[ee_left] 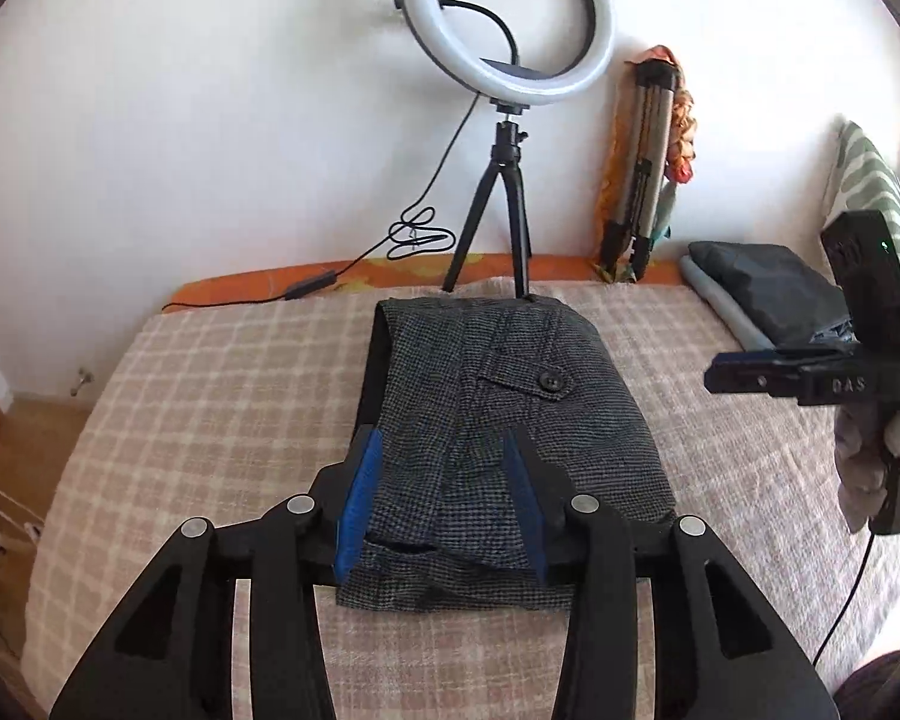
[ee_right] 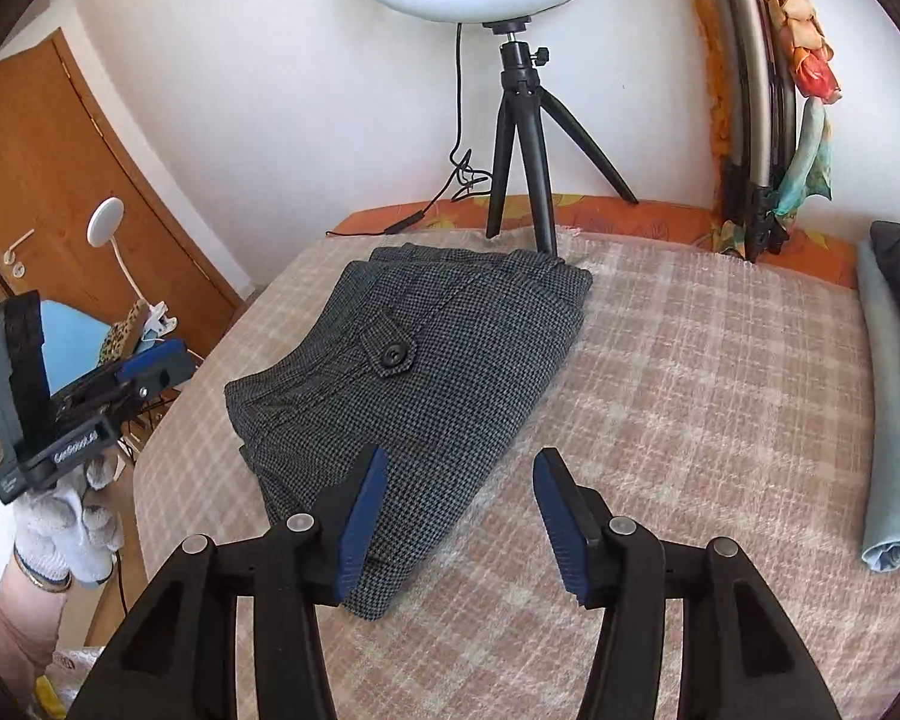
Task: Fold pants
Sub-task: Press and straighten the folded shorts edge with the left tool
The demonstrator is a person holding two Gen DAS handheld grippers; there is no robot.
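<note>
The pants are grey houndstooth, folded into a compact stack with a buttoned pocket flap on top, lying on the checked blanket. My left gripper hovers over their near end, its blue pads apart and pressing on nothing. In the right wrist view the pants lie left of centre. My right gripper is open above their near right corner, its left pad over the cloth and its right pad over bare blanket. Each gripper appears at the edge of the other's view, held in a white-gloved hand.
A ring light on a small black tripod stands at the bed's far edge, just behind the pants, its cable trailing left. A folded tripod with a scarf leans on the wall. Folded dark and light-blue clothes lie at far right. A wooden door is at left.
</note>
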